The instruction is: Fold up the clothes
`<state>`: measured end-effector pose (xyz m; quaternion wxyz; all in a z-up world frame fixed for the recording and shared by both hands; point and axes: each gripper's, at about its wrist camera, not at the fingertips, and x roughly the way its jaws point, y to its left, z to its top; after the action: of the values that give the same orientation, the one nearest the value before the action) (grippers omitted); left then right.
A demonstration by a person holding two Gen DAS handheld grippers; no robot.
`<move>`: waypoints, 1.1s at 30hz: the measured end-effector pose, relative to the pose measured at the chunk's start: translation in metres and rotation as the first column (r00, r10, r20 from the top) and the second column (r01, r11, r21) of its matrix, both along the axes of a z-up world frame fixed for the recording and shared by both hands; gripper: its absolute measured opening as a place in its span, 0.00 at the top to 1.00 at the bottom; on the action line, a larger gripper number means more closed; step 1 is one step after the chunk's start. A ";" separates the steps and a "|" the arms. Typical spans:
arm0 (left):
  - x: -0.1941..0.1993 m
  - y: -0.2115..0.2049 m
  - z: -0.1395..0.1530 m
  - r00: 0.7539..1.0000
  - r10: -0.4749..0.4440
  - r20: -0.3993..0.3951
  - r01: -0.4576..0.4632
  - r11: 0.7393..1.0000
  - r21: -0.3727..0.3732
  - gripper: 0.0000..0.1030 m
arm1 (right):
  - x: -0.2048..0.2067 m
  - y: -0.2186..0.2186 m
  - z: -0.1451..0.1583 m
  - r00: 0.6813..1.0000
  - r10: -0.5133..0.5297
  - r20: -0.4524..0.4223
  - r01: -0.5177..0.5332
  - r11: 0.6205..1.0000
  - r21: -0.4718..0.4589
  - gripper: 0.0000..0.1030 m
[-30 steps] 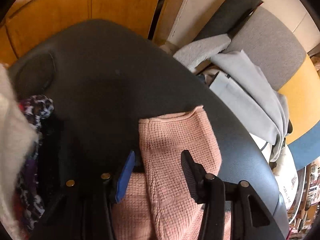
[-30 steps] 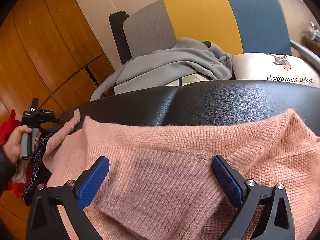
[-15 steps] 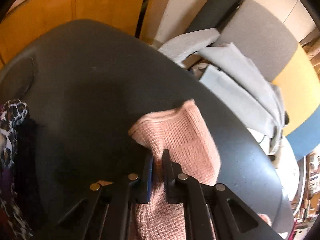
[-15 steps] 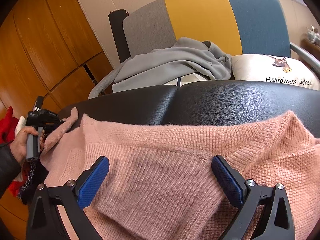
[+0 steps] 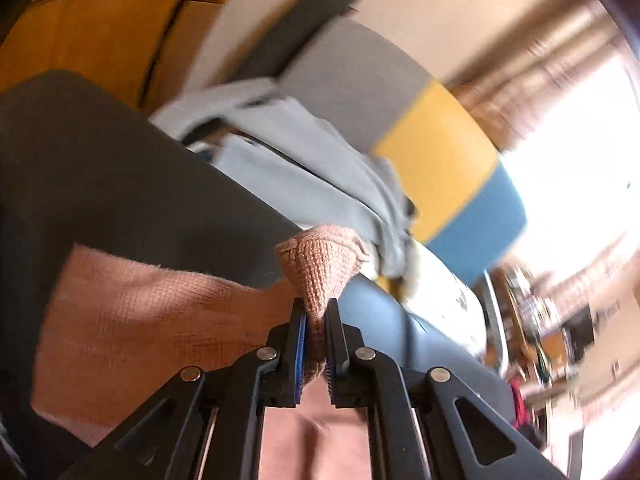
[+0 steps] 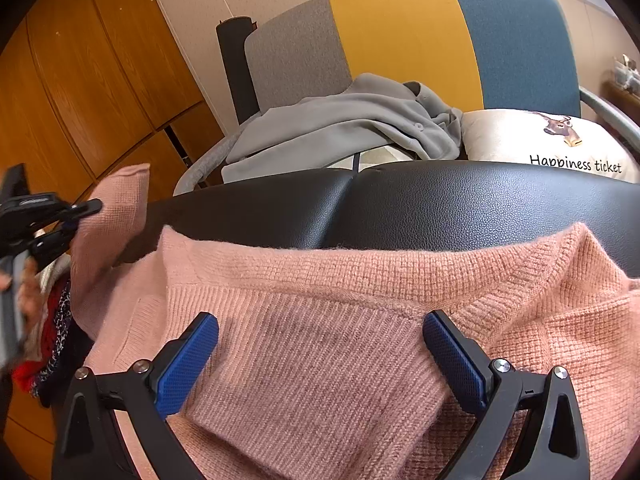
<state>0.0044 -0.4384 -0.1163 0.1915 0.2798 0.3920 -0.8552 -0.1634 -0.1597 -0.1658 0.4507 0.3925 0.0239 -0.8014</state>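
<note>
Pink knitted sweater (image 6: 340, 340): spread flat over black leatherette padded surface (image 6: 440, 204), body towards the near edge, one sleeve drawn out to the left side.

Sleeve end of same sweater (image 5: 324, 264): lifted clear of the padding, cuff bunched into a cone above the fingertips, fabric trailing back down to the flat part.

Left gripper (image 5: 316, 320), black frame with blue pads: clamped tight on the sleeve, knit pinched between the pads. Seen also at the left edge of the right wrist view (image 6: 86, 206), gripped by a hand (image 6: 28, 292), sleeve hanging from its tip.

Right gripper (image 6: 320, 344), black frame with blue textured pads: spread wide, holding nothing, poised over the ribbed middle of the sweater, fingertips either side of a fold; contact with the knit cannot be told.

Grey garment (image 6: 340, 128): crumpled on seat of chair behind the padding.

Chair with grey, yellow and blue back panels (image 6: 404, 28): just beyond the padded surface.

Cream cushion printed with deer head and "Happiness ticket" (image 6: 560, 144): on same seat, right of grey garment.

Orange wooden cabinet doors (image 6: 88, 80): far left.

Patterned and red clothes (image 6: 52, 344): heaped at left edge, below the hand.
</note>
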 end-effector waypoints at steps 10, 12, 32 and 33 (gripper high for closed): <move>-0.024 0.096 -0.055 0.982 -0.152 0.109 0.158 0.986 -0.046 0.82 | -0.001 0.001 0.000 1.000 0.001 0.007 -0.001 1.000 -0.007 0.00; -0.014 0.099 -0.050 0.986 -0.142 0.092 0.148 0.987 -0.060 0.80 | -0.002 0.002 -0.001 1.000 0.002 0.010 -0.002 1.000 -0.011 0.00; 0.103 0.058 -0.093 0.998 0.059 0.011 -0.059 0.998 -0.022 0.75 | 0.065 -0.032 0.041 0.922 0.199 0.333 -0.100 0.951 -0.291 0.24; 0.103 0.060 -0.094 0.998 0.059 0.007 -0.059 0.998 -0.021 0.75 | 0.068 -0.034 0.032 0.905 0.194 0.379 -0.078 0.950 -0.302 0.25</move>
<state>0.1070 -0.3787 -0.2103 0.2210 0.2694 0.3906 -0.8521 -0.0953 -0.1940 -0.1334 0.5520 0.4792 -0.1554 -0.6645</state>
